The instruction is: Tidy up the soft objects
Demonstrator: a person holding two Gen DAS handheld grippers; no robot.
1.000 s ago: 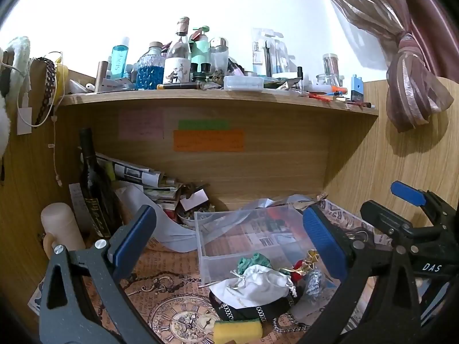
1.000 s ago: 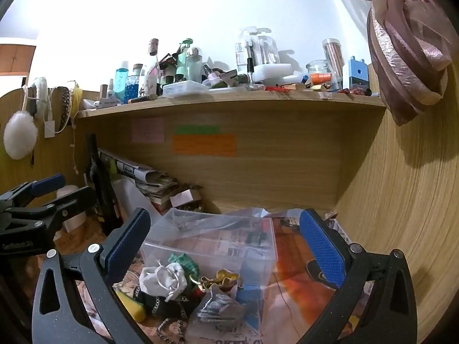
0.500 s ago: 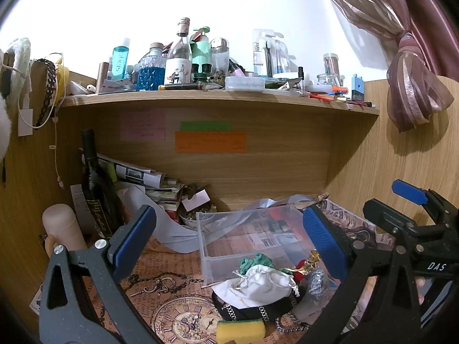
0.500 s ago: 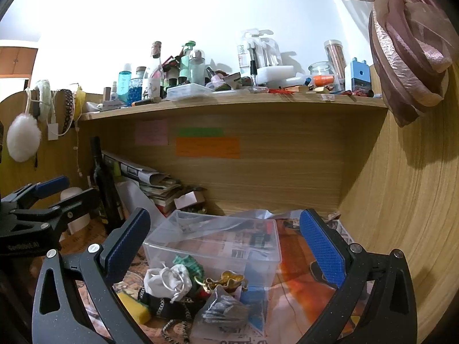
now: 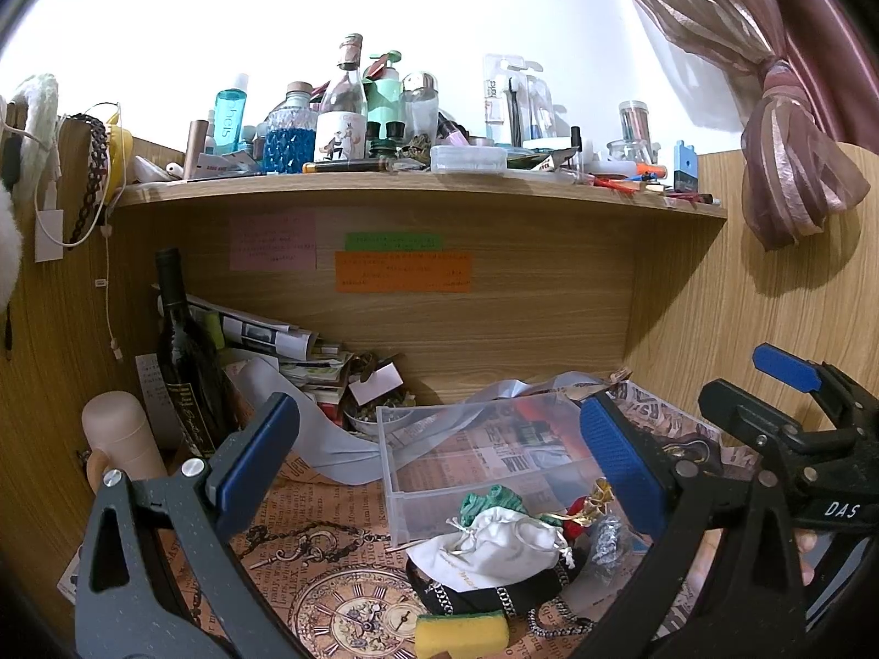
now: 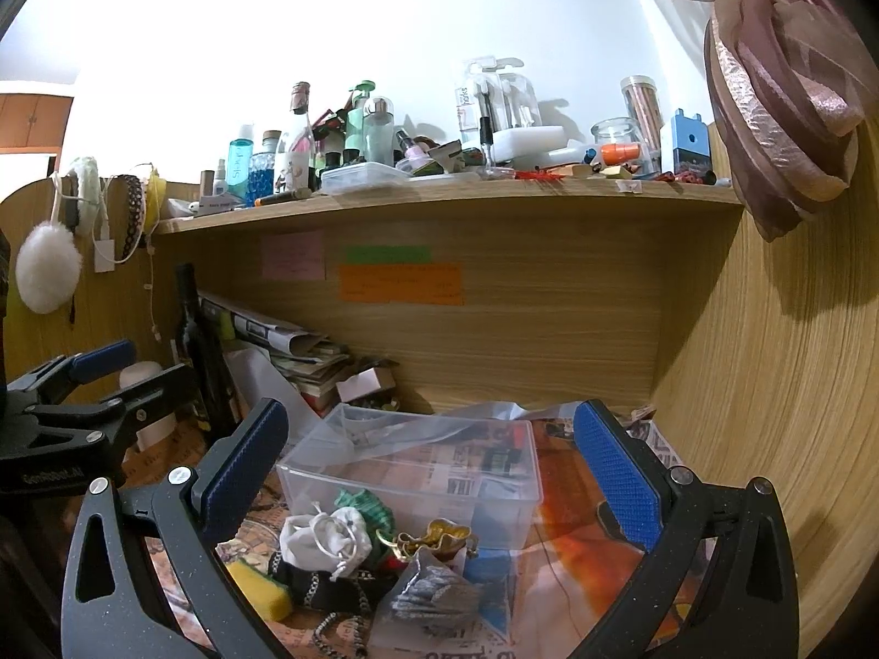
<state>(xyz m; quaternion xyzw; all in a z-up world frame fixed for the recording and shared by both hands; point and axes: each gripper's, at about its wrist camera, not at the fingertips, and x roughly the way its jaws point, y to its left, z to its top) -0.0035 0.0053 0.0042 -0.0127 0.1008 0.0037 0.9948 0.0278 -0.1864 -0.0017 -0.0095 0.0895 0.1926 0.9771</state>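
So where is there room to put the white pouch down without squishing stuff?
The clear box looks bare inside. There is also bare clock-print paper between the left gripper and the white pouch. Around the pouch it is crowded: yellow sponge and chain in front, foil bits to its right.

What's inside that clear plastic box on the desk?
The clear plastic box looks empty: only the printed paper beneath shows through its walls. The white drawstring pouch, green cloth and yellow sponge lie outside, in front of it.
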